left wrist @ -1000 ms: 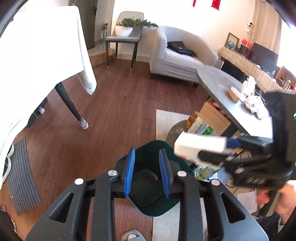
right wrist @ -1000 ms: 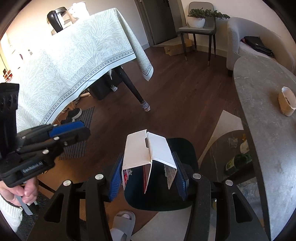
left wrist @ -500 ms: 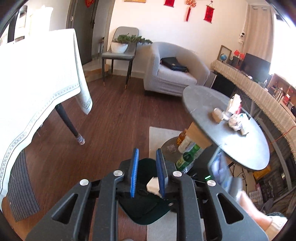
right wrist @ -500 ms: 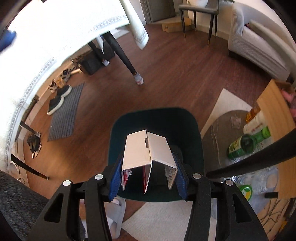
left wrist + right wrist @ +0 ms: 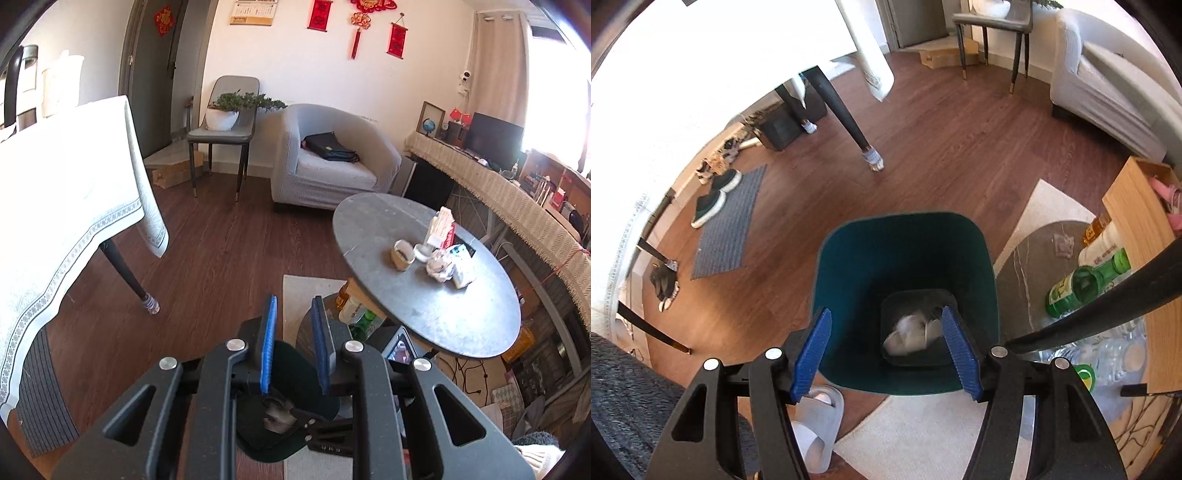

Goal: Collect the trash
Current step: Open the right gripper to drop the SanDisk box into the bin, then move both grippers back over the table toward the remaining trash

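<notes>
**White carton lands in the teal bin**

The right gripper (image 5: 886,349) hangs over the dark teal plastic waste bin (image 5: 905,243), its blue-padded jaws spread and just opening, nothing between them. The white cardboard carton (image 5: 910,332) lies blurred on the bin's floor. The left gripper (image 5: 293,345) points toward the round grey stone-topped table (image 5: 443,314), jaws narrowly parted and empty. Crumpled white wrappers (image 5: 445,264) sit on that table. A green glass bottle (image 5: 1082,282) carries a label, probably unreadable here.
</notes>
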Action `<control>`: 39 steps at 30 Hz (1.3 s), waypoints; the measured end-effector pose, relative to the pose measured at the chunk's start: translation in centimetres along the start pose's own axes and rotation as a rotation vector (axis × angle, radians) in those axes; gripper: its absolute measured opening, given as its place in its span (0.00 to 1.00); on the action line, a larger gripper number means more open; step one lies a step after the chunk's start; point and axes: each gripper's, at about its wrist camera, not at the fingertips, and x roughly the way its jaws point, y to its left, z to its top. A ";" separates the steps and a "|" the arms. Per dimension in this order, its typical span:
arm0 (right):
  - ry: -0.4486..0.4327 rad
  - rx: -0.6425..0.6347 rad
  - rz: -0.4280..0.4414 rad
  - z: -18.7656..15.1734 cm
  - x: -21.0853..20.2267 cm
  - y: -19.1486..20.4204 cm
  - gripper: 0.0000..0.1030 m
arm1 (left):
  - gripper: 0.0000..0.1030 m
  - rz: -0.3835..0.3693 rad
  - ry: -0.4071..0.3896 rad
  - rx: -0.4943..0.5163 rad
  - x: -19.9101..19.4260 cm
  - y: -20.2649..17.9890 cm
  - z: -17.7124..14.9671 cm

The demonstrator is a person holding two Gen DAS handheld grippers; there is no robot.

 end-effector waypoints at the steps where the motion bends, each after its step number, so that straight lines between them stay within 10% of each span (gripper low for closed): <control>1: -0.013 0.000 0.009 0.0 -0.6 0.1 0.61 | 0.20 -0.002 -0.005 0.002 -0.1 -0.1 0.2; 22: -0.302 0.041 0.043 -1.6 -16.2 -4.8 0.61 | 0.50 -0.078 -0.047 0.047 2.7 -7.1 3.1; 39: -0.389 0.224 -0.248 -5.2 -22.2 -17.8 0.69 | 0.72 -0.185 0.092 0.157 13.2 -15.9 2.3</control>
